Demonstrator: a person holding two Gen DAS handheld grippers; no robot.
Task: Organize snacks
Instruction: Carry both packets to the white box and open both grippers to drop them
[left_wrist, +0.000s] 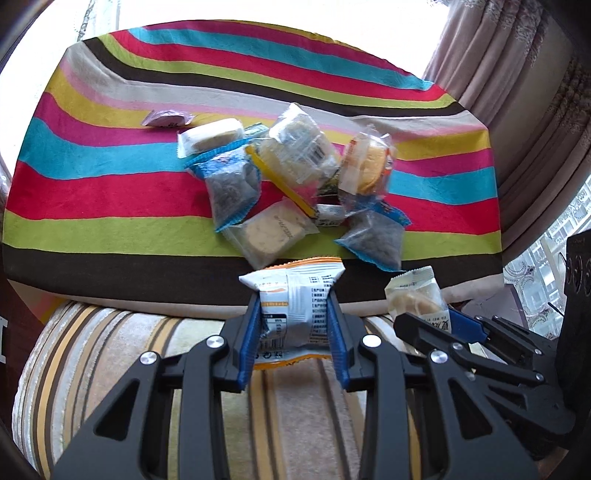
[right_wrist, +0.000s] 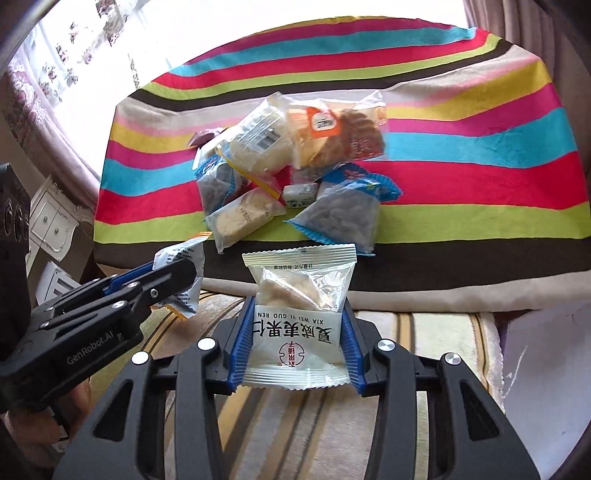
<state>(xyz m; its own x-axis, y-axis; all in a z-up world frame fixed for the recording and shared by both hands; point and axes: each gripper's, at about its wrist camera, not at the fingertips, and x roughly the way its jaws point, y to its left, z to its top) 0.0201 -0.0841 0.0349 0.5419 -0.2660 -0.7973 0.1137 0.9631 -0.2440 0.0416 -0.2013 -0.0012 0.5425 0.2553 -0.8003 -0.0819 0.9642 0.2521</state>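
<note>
My left gripper (left_wrist: 293, 299) is shut on an orange-and-white snack packet (left_wrist: 295, 280), held upright in front of the table's near edge. To its right, my right gripper (left_wrist: 424, 317) grips a clear-and-white nut pastry packet (left_wrist: 413, 291). In the right wrist view the right gripper (right_wrist: 299, 301) has its blue pads pressed on both sides of that packet (right_wrist: 299, 280). There the left gripper (right_wrist: 173, 271) comes in from the left with the orange-and-white packet (right_wrist: 181, 254). A pile of several wrapped snacks (left_wrist: 291, 184) (right_wrist: 291, 166) lies mid-table on the striped cloth (left_wrist: 110, 192).
A small purple packet (left_wrist: 166, 119) lies apart at the pile's far left. A striped cushion (left_wrist: 295, 406) sits below both grippers. Curtains (left_wrist: 517, 74) hang at the right, a white cabinet (right_wrist: 55, 221) stands left of the table. A person's hand (right_wrist: 77, 406) holds the left gripper.
</note>
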